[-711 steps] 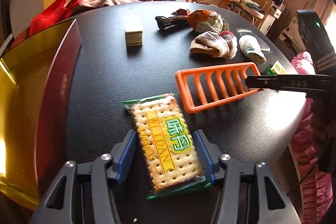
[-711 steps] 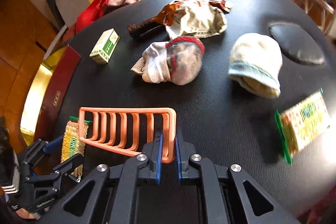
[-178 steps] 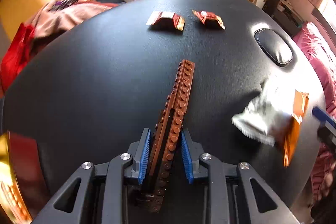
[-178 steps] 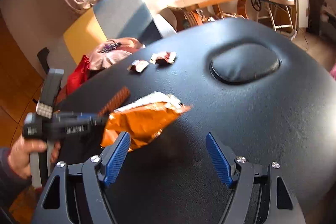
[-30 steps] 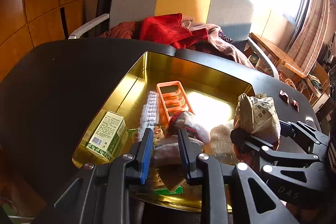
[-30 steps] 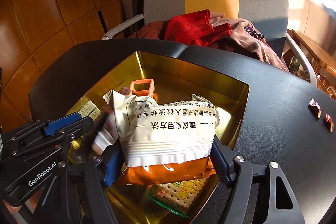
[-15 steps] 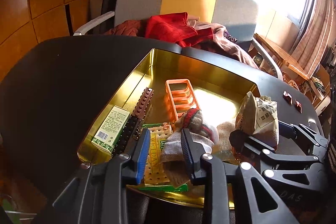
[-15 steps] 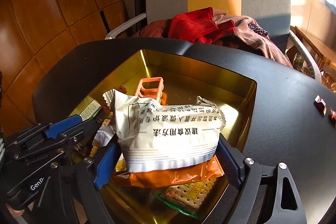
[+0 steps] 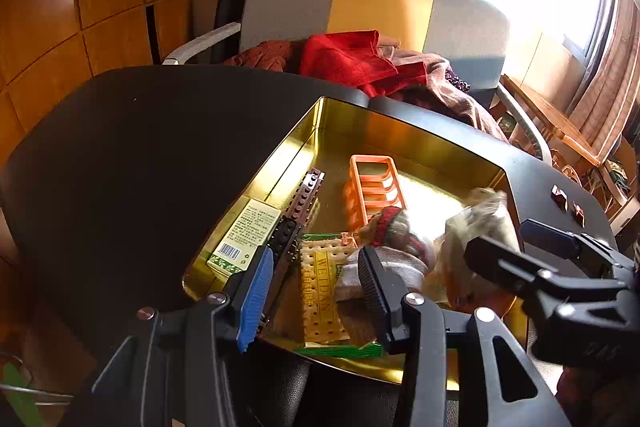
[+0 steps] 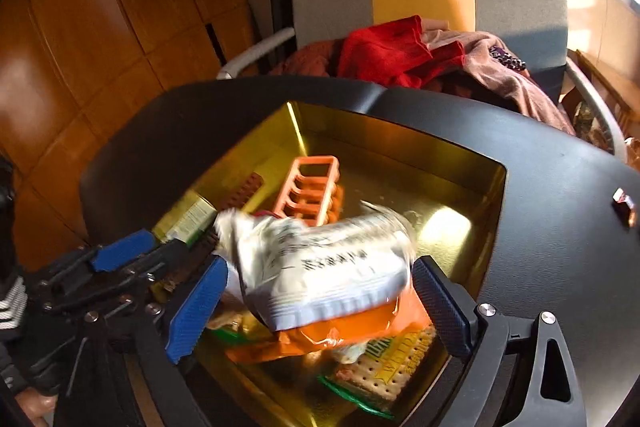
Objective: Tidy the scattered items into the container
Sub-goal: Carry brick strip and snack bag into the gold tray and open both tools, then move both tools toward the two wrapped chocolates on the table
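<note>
currently dropping snack bag (image 10: 320, 267) over tin (image 10: 494, 187), right gripper (image 10: 316, 303) spread wide, released. left gripper (image 9: 316, 291) open, empty. light, crinkly, slippery; pinch at sealed edge.

The cracker packet (image 9: 320, 301) lying at the six o'clock end of the gold tin (image 9: 400, 131) carries the brand "WEIDAN" in yellow lettering down its face. The green-and-cream box (image 9: 245, 235) at about eight o'clock shows a barcode and small print too fine to read. Black characters on the white snack bag (image 10: 320, 267) are motion-blurred, unreadable.
</note>
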`<state>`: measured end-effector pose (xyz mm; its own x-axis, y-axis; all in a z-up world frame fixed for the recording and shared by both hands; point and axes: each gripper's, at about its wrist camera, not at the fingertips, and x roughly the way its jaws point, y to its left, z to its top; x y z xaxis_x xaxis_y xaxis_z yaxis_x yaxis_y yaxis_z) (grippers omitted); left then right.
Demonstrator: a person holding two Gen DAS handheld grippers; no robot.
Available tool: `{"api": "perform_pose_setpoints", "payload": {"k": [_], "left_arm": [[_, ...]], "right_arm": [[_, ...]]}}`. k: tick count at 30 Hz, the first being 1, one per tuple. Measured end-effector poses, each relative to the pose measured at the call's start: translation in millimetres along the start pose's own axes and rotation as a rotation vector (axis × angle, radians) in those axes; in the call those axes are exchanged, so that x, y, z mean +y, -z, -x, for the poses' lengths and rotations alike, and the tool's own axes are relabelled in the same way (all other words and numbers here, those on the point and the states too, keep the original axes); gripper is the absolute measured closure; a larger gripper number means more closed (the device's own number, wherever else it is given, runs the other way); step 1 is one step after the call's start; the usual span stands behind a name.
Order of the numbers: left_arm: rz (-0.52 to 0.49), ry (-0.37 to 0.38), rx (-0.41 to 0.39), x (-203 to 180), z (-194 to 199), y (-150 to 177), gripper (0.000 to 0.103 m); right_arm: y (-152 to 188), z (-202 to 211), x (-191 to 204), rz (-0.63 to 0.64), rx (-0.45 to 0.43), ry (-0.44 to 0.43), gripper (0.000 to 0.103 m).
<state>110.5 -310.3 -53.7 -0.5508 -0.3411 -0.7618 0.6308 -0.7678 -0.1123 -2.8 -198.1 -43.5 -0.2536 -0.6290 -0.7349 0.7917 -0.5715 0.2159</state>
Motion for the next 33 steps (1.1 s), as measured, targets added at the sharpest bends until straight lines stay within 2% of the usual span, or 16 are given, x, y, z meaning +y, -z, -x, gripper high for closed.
{"api": "perform_pose_setpoints", "payload": {"k": [9, 14, 19, 26, 30, 33], "left_arm": [[-0.032, 0.013, -0.018, -9.9, 8.1, 1.2, 0.057], [-0.063, 0.017, -0.035, -21.3, 15.1, -0.2, 0.056], [-0.124, 0.057, -0.042, -52.2, 21.0, -3.0, 0.053], [-0.232, 0.169, -0.024, -127.8, 24.9, -13.6, 0.052], [-0.323, 0.237, -0.011, -189.5, 22.3, -21.7, 0.051], [-0.383, 0.282, 0.009, -241.4, 12.9, -28.9, 0.05]], "right_arm": [[15.7, 23.0, -24.7, -0.078, -0.044, 0.037, 0.009], [35.0, 45.8, -59.5, -0.169, -0.082, 0.075, 0.009], [54.9, 70.1, -101.3, -0.26, -0.114, 0.124, 0.009], [83.0, 111.8, -178.3, -0.357, -0.152, 0.265, 0.009], [93.4, 136.2, -229.6, -0.411, -0.177, 0.36, 0.009], [96.8, 150.8, -264.4, -0.435, -0.201, 0.417, 0.015]]}}
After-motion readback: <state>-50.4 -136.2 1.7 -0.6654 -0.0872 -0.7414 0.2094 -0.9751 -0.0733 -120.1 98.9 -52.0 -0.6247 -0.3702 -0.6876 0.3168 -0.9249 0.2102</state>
